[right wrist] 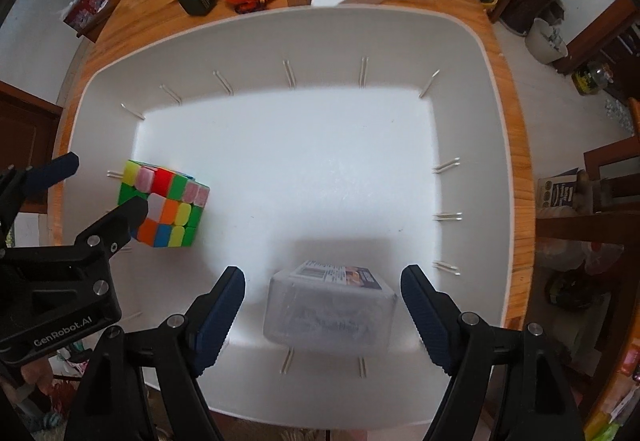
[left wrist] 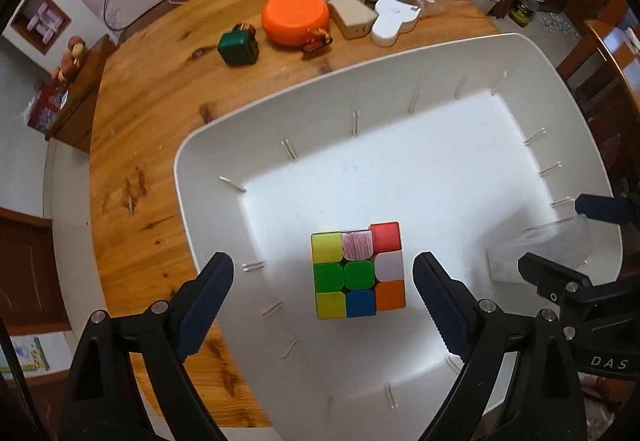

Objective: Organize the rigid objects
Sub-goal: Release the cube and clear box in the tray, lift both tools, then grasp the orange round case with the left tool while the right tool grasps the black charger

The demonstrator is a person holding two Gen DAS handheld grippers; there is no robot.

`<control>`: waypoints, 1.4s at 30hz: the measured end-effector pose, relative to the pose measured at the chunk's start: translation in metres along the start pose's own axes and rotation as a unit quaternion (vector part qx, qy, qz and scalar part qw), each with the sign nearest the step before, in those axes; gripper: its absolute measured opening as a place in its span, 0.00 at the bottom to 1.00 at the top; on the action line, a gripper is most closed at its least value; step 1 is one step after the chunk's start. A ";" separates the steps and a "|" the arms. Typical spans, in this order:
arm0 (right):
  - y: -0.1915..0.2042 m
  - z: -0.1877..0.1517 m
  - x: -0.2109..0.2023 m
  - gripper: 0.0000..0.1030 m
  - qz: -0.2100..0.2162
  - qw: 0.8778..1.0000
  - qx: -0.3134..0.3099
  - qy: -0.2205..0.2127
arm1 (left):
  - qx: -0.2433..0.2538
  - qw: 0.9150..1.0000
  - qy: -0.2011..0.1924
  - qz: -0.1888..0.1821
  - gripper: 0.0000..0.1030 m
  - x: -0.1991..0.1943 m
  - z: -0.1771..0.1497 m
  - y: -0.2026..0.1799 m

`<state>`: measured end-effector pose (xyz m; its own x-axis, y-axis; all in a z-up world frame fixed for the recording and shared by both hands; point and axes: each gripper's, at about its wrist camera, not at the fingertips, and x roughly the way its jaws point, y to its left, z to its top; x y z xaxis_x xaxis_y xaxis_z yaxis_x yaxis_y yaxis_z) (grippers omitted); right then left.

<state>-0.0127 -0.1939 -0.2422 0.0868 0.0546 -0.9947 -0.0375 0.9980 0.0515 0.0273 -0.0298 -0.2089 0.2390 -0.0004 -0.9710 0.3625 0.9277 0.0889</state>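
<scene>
Wooden worktop (left wrist: pixel 152 129) carries a white bin (left wrist: pixel 224 145) where cube (left wrist: pixel 358 269) and clear box (right wrist: pixel 330 311) sit untouched between released left gripper (left wrist: pixel 324 281) and right gripper (right wrist: pixel 324 297) fingers.

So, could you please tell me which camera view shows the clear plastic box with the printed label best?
The right wrist view: the clear plastic box with the printed label lies whole and central in the white plastic bin, label readable as print. The left wrist view catches only a blurred part at the frame's right, partly behind the other gripper.
</scene>
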 end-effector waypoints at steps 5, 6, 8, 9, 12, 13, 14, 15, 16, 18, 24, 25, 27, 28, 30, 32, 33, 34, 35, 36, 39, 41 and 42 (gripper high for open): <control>0.003 0.000 -0.016 0.79 -0.008 1.000 -0.003 -0.017 | 0.000 1.000 -0.016 -0.003 0.90 -0.014 0.004 0.004; 0.003 -0.001 -0.021 0.79 -0.010 1.000 -0.003 -0.021 | 0.000 1.000 -0.019 -0.004 0.90 -0.017 0.005 0.004; 0.003 -0.002 -0.031 0.79 -0.011 1.000 -0.005 -0.028 | -0.002 1.000 -0.027 -0.005 0.90 -0.025 0.005 0.006; 0.004 -0.003 -0.035 0.79 -0.012 0.999 -0.007 -0.032 | -0.004 0.999 -0.031 -0.005 0.90 -0.028 0.005 0.008; 0.008 -0.008 -0.045 0.79 -0.014 0.999 -0.010 -0.044 | -0.010 0.999 -0.045 -0.010 0.90 -0.040 0.005 0.013; 0.009 -0.009 -0.050 0.79 -0.015 0.999 -0.010 -0.048 | -0.012 0.999 -0.049 -0.012 0.90 -0.044 0.005 0.015; 0.009 -0.009 -0.055 0.79 -0.016 0.999 -0.010 -0.051 | -0.015 0.998 -0.055 -0.015 0.90 -0.050 0.006 0.017; 0.010 -0.009 -0.060 0.79 -0.018 0.998 -0.011 -0.057 | -0.017 0.998 -0.060 -0.016 0.90 -0.054 0.006 0.019; 0.012 -0.010 -0.065 0.79 -0.019 0.998 -0.012 -0.064 | -0.020 0.997 -0.069 -0.017 0.90 -0.061 0.007 0.022; 0.014 -0.010 -0.074 0.79 -0.021 0.997 -0.015 -0.077 | -0.024 0.996 -0.083 -0.017 0.90 -0.072 0.009 0.025; 0.016 -0.008 -0.109 0.79 -0.017 0.993 -0.014 -0.119 | -0.049 0.991 -0.121 -0.036 0.90 -0.104 0.020 0.043; 0.016 -0.006 -0.115 0.79 -0.018 0.992 -0.013 -0.128 | -0.053 0.990 -0.125 -0.040 0.90 -0.109 0.022 0.045; 0.015 -0.003 -0.126 0.79 -0.015 0.990 -0.008 -0.142 | -0.056 0.988 -0.137 -0.043 0.90 -0.118 0.026 0.050; 0.014 -0.002 -0.130 0.79 -0.012 0.989 -0.006 -0.147 | -0.057 0.987 -0.142 -0.043 0.90 -0.122 0.029 0.051; 0.011 0.003 -0.139 0.79 -0.006 0.987 0.000 -0.159 | -0.056 0.986 -0.153 -0.041 0.90 -0.131 0.034 0.054; 0.007 0.008 -0.148 0.79 -0.005 0.985 0.005 -0.171 | -0.056 0.984 -0.163 -0.038 0.90 -0.139 0.040 0.056; 0.004 0.011 -0.152 0.79 -0.006 0.985 0.007 -0.175 | -0.055 0.984 -0.167 -0.037 0.90 -0.141 0.043 0.057; 0.003 0.014 -0.155 0.79 -0.006 0.984 0.008 -0.179 | -0.055 0.983 -0.171 -0.035 0.90 -0.145 0.046 0.058; 0.000 0.017 -0.159 0.79 -0.007 0.983 0.010 -0.184 | -0.055 0.983 -0.175 -0.034 0.90 -0.148 0.050 0.059; -0.003 0.020 -0.163 0.79 -0.008 0.982 0.011 -0.188 | -0.055 0.982 -0.177 -0.034 0.90 -0.151 0.053 0.060; -0.013 0.029 -0.175 0.79 -0.015 0.979 0.012 -0.202 | -0.056 0.981 -0.184 -0.038 0.90 -0.158 0.064 0.060; -0.019 0.036 -0.183 0.79 -0.026 0.977 0.012 -0.211 | -0.057 0.980 -0.188 -0.037 0.90 -0.163 0.072 0.060; -0.022 0.039 -0.186 0.79 -0.032 0.976 0.011 -0.215 | -0.057 0.979 -0.191 -0.035 0.90 -0.166 0.076 0.059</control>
<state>0.0110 -0.2248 -0.0545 0.4979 -0.0035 -0.8672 0.0028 1.0000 -0.0024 0.0774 -0.0031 -0.0259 0.5448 -0.1845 -0.8180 0.2927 0.9560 -0.0207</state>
